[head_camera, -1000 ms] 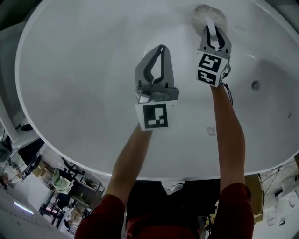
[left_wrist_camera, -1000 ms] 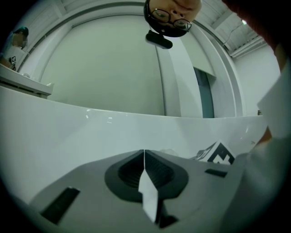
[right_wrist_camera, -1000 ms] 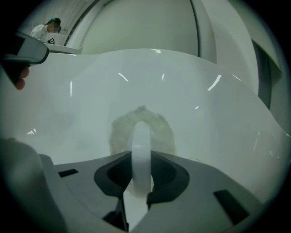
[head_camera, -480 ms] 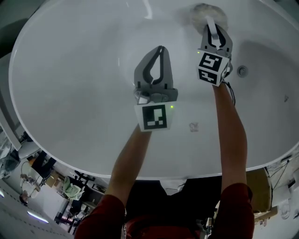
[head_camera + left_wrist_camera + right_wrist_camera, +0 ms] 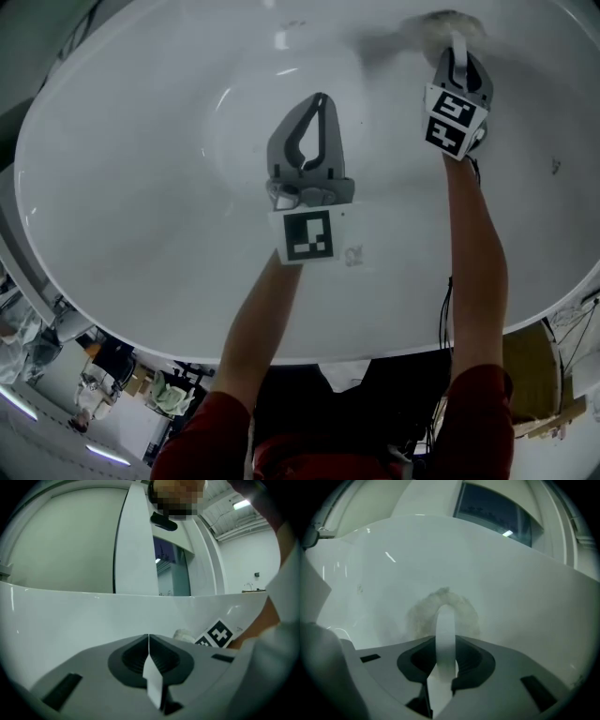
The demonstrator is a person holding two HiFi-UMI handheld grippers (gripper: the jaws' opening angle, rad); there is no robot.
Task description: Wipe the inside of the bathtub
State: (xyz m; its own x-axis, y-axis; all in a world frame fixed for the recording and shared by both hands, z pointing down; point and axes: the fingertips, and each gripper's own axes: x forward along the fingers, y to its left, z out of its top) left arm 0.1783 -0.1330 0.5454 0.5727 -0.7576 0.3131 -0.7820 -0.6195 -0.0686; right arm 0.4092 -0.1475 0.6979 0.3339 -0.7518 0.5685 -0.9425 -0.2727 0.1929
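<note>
White tub (image 5: 141,187) fills the head view, a single oval basin with both arms reaching down into it.

The left gripper (image 5: 322,97) hovers above the middle of the tub floor, touching nothing. Its own view shows the left gripper (image 5: 148,638) with its jaws pressed together and nothing between them. It has no job in the wiping just now, and it is probably parked there so it stays out of the other arm's way.

The right gripper (image 5: 457,45) reaches further, up to the tub's far wall near its right end. In its own view, the right gripper (image 5: 445,645) is clamped on a white handle (image 5: 446,625), a flat strip that rises between the jaws. The handle belongs to a fluffy pad (image 5: 419,616) that lies flat against the wall. Holding it by the handle lets the gripper press the pad's whole face onto the curved surface. From the head view the pad (image 5: 441,22) sits just under the far rim and looks smeared.

Count: one tub, two grippers, one pad, one handle.
</note>
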